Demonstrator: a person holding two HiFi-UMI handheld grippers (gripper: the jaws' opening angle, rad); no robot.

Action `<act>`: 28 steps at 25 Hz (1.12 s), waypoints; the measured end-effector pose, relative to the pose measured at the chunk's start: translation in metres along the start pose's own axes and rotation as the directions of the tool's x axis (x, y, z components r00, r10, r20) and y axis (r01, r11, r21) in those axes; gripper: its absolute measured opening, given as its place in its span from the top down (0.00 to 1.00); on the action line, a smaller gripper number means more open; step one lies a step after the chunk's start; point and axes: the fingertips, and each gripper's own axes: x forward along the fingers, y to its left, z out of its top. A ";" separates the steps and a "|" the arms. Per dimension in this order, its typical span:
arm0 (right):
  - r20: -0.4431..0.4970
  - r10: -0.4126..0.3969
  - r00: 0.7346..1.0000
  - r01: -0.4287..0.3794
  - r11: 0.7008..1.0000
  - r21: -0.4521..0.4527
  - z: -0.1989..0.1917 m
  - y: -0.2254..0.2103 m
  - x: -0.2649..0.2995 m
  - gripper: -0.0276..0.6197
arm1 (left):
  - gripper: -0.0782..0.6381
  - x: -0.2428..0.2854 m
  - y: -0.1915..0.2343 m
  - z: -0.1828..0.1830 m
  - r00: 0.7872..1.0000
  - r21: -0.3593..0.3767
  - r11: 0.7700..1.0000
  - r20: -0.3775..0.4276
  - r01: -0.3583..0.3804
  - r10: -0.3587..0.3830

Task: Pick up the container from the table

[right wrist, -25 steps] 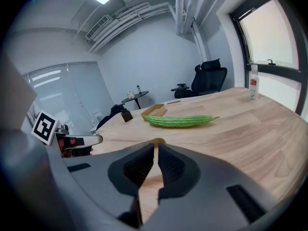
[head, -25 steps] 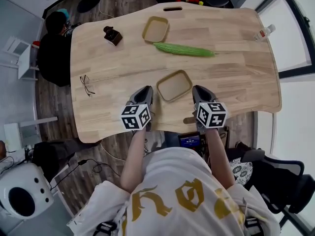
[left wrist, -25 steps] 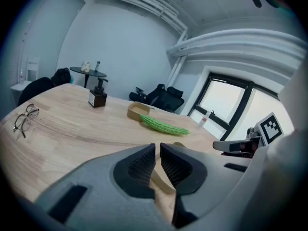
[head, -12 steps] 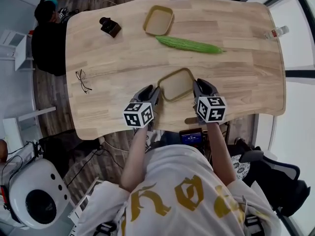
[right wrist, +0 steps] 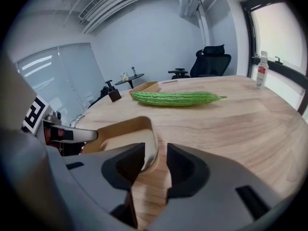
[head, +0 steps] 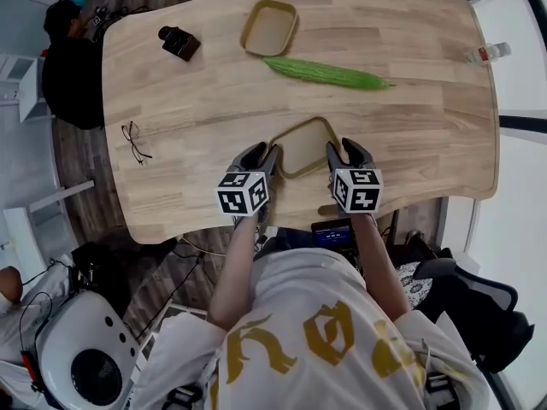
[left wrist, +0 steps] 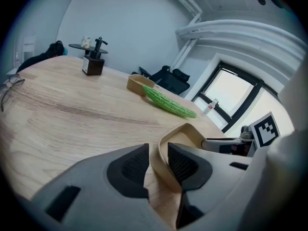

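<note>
A tan, rounded-rectangle container (head: 303,146) lies on the wooden table (head: 188,126) near its front edge. My left gripper (head: 267,158) is at the container's left end and my right gripper (head: 335,154) at its right end. In the left gripper view the container's rim (left wrist: 185,131) stands between the jaws of my left gripper (left wrist: 158,160), which are opening. In the right gripper view the rim (right wrist: 120,129) runs between the jaws of my right gripper (right wrist: 156,162), also opening, with a gap beside the outer pad. The container rests on the table.
A long green gourd (head: 325,73) lies behind the container, with a second tan container (head: 269,28) farther back. A dark small object (head: 178,43) stands back left, glasses (head: 132,141) at the left, a clear bottle (head: 487,54) at the far right edge.
Both grippers have come down and in against the container's two ends. Their jaws have gone from shut to spread, and the rim now sits between each pair.
</note>
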 end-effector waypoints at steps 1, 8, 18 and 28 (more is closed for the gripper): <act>-0.006 -0.007 1.000 0.007 1.000 0.002 -0.001 -0.001 0.001 0.76 | 0.73 0.001 0.000 0.000 1.000 0.002 1.000 -0.001 -0.001 0.001; -0.031 -0.012 0.999 0.012 1.000 0.005 -0.003 -0.001 0.003 0.87 | 0.79 0.004 -0.003 0.000 1.000 -0.015 1.000 -0.023 0.012 -0.012; -0.042 -0.034 0.999 0.034 0.999 0.009 -0.004 -0.001 -0.008 0.90 | 0.82 -0.005 -0.010 0.009 1.000 0.019 1.000 -0.019 0.014 -0.013; 0.020 -0.043 0.999 0.043 0.999 -0.023 0.017 0.007 -0.032 0.90 | 0.82 -0.025 -0.025 0.030 0.999 0.051 0.998 0.017 0.042 -0.043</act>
